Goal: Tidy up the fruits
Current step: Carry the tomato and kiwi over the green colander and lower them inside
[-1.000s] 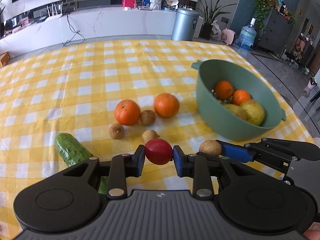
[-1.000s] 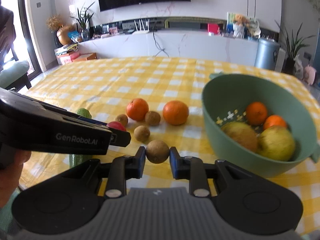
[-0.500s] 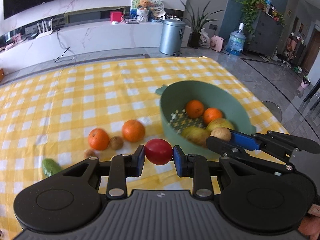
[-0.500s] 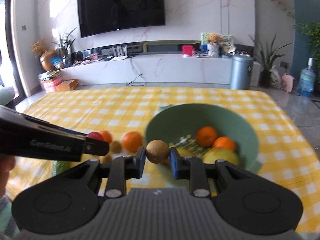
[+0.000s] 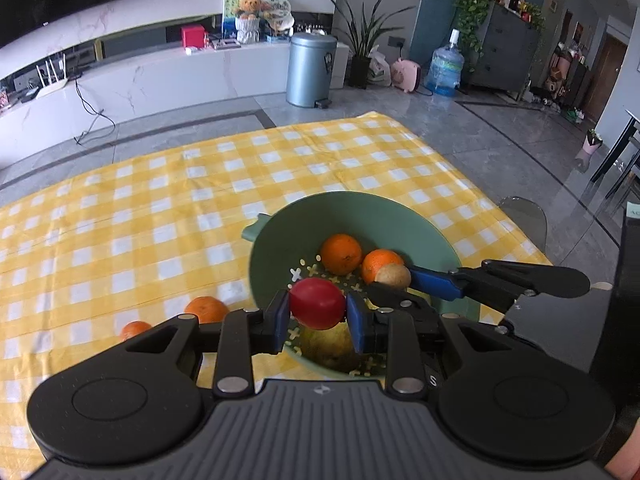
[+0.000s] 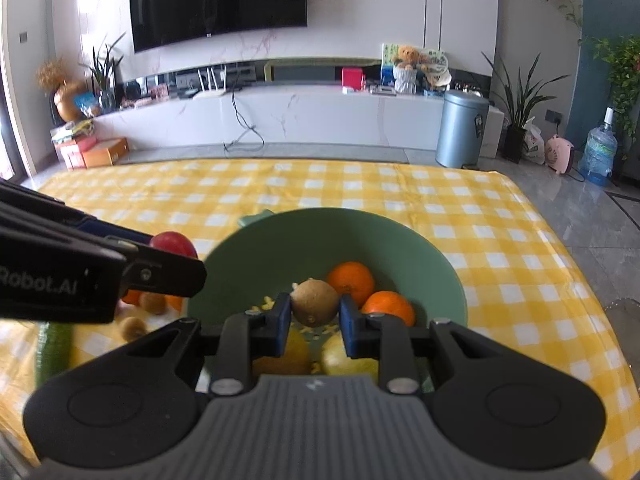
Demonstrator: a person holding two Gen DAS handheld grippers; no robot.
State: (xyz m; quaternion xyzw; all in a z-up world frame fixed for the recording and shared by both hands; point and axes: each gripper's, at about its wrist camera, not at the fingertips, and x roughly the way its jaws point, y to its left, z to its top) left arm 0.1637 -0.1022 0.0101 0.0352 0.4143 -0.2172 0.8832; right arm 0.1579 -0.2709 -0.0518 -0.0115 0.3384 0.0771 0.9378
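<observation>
Left wrist view: left gripper [image 5: 318, 311] pinching red fruit [image 5: 317, 303], right gripper [image 6: 314, 313] pinching kiwi [image 6: 314, 307], both above green bowl [image 6: 400, 236] near table's right edge (drop-off step; next, probably lower, then spread fingers).

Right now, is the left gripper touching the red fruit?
Touching. The left wrist view shows both blue pads of the left gripper pressed against the red fruit, no gap.

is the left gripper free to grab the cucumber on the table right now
Probably not. The left gripper is shut on a red fruit over the green bowl; the cucumber lies off to the side.
</observation>
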